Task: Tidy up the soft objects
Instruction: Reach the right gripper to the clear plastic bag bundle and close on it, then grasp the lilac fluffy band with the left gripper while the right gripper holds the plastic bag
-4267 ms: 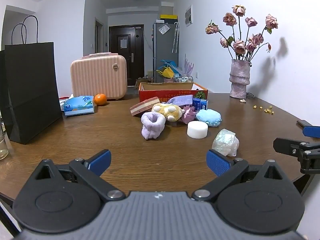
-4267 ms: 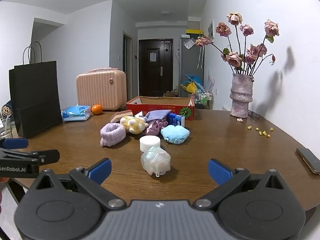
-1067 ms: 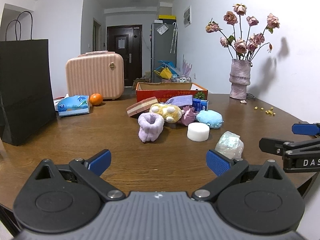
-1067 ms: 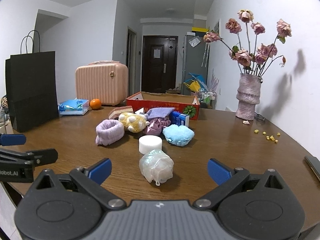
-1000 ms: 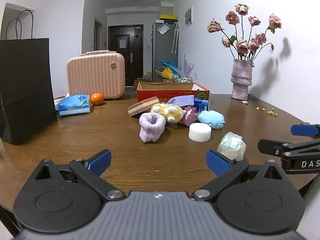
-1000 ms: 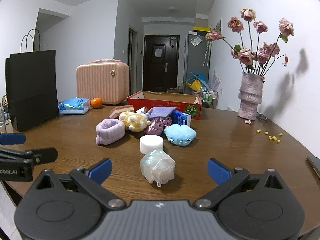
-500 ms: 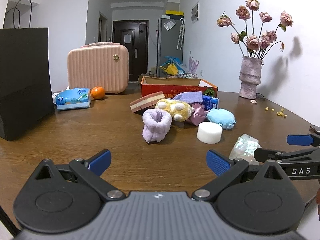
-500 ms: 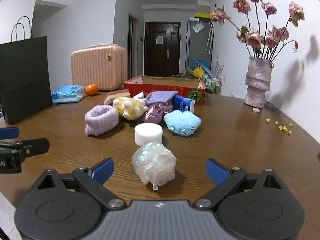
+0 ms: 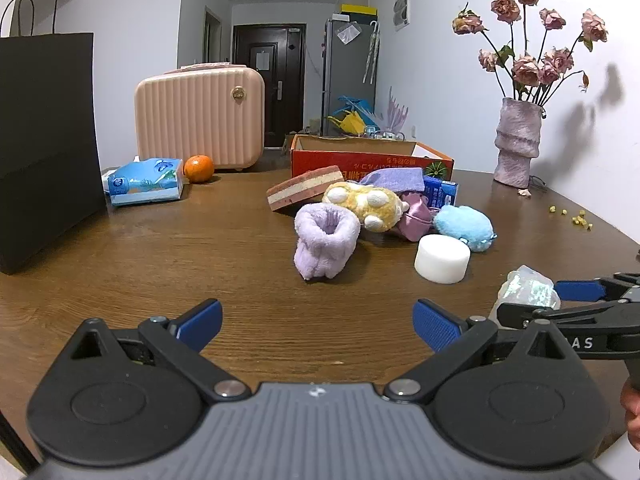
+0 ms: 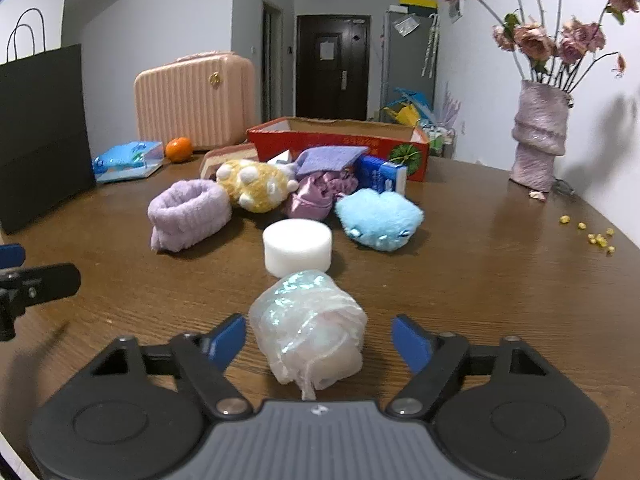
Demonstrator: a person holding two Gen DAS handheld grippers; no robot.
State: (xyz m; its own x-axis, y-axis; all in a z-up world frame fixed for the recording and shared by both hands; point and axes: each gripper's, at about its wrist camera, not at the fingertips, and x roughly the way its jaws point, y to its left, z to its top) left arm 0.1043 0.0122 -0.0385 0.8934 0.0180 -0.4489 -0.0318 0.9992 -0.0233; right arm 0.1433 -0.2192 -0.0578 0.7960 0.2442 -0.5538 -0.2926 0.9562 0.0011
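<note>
Two grippers are working over the brown wooden surface. The right gripper is straddling the iridescent mesh pouf, which is lying at the near edge of the pile, just in front of the white foam puck; its fingers have just been closing, with the pouf between them, the left pad sitting right at the pouf's side and the right pad still showing a gap, so they are not yet gripping it. The left gripper is hovering over bare wood with its fingers spread wide and holding nothing. Beyond the puck, the purple fleece band, yellow plush, blue plush and satin scrunchie are crowding together in front of the red cardboard box.
</note>
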